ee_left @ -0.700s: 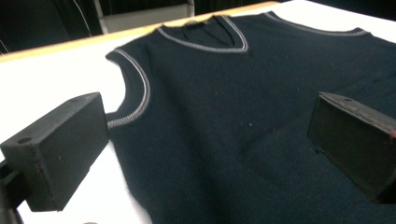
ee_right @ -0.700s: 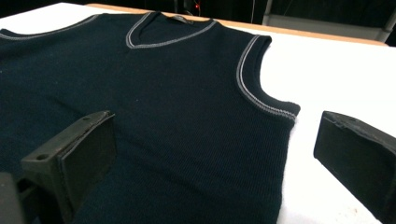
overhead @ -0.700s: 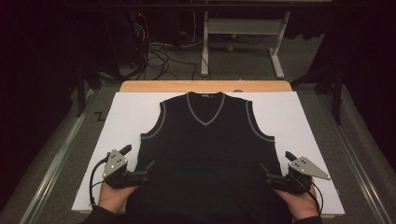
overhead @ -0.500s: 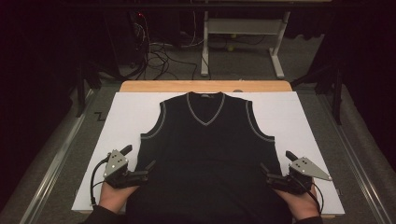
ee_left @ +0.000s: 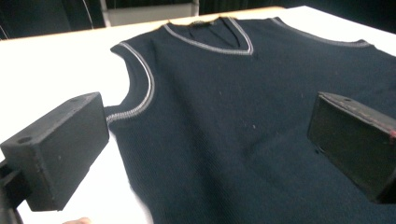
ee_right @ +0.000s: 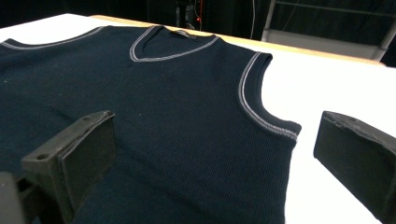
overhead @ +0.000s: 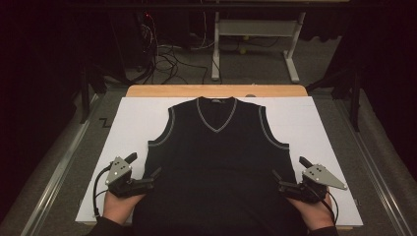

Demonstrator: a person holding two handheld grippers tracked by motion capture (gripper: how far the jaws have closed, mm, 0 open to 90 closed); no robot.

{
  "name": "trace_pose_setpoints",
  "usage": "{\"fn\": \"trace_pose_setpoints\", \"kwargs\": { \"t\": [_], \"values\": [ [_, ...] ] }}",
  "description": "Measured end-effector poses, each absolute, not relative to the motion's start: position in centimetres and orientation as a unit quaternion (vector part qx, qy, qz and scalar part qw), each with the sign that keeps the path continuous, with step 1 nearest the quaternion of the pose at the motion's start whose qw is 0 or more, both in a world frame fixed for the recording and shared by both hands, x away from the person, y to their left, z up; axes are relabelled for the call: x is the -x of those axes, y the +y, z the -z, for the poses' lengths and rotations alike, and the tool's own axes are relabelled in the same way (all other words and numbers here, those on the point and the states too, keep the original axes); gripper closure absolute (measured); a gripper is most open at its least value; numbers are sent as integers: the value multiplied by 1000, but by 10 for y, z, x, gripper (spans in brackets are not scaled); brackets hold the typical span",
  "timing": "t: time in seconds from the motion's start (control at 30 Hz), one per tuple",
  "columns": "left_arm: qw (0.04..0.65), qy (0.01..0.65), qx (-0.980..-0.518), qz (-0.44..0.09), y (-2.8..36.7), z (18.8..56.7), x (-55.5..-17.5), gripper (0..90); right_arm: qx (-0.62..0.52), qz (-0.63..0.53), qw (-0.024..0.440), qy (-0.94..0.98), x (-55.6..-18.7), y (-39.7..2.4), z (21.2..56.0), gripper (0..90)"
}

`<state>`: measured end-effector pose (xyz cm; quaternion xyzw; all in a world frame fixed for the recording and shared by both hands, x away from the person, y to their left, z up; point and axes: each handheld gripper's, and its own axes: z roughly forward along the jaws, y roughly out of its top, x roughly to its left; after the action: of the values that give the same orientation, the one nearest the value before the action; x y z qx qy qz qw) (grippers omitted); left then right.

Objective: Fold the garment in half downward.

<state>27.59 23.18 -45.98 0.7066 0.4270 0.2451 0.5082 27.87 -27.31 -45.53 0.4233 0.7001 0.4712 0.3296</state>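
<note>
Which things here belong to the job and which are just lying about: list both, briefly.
Part of the job:
- dark sleeveless sweater, spread flat
- left gripper, jaws open at the sweater's side edge
- right gripper, jaws open at the other side edge
- white sheet under the sweater

Lying about:
- wooden tabletop past the sheet
- cables on the floor
- white metal frame behind

The vest's [overhead: 219, 167] hem runs off the bottom edge in the high view — its lower corners can't be made out. Both gripper views cut the vest off too, and the tangle of cables [overhead: 167, 59] behind the table is too dark to sort out.
</note>
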Motion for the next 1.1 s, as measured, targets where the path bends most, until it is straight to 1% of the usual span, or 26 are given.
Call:
{"fn": "trace_pose_setpoints", "kwargs": {
  "t": [0.1, 0.3, 0.57, 0.83, 0.87, 0.9, 0.93, 0.97, 1.0, 1.03, 1.07, 1.1],
  "values": [
    [508, 426, -709, -240, 232, 460, -277, 0, -422, -469, 333, 700, -282, -272, 456, 1],
    [514, 423, -708, -238, 232, 463, -282, 0, -433, -460, 331, 701, -301, -263, 455, 1],
    [523, 425, -708, -211, 229, 460, -293, 0, -439, -447, 334, 705, -322, -256, 457, 1],
    [519, 422, -710, -218, 217, 451, -310, 0, -442, -441, 339, 704, -342, -254, 457, 1],
    [500, 434, -715, -224, 217, 452, -318, 0, -441, -437, 339, 707, -348, -252, 457, 1],
    [500, 434, -715, -224, 217, 452, -318, 0, -443, -434, 339, 708, -350, -251, 457, 2],
    [444, 465, -727, -242, 220, 455, -329, 0, -445, -428, 340, 710, -353, -251, 457, 3],
    [444, 465, -727, -242, 220, 455, -329, 0, -449, -423, 339, 711, -355, -251, 458, 3],
    [417, 490, -731, -227, 228, 459, -338, 0, -452, -416, 338, 713, -357, -252, 458, 3],
    [417, 490, -731, -227, 228, 459, -338, 0, -452, -416, 338, 713, -357, -252, 458, 3],
    [392, 514, -734, -207, 235, 465, -346, 0, -461, -408, 331, 715, -358, -255, 458, 11],
    [392, 514, -734, -207, 235, 465, -346, 24, -461, -408, 331, 715, -358, -255, 458, 11]
  ]
}}
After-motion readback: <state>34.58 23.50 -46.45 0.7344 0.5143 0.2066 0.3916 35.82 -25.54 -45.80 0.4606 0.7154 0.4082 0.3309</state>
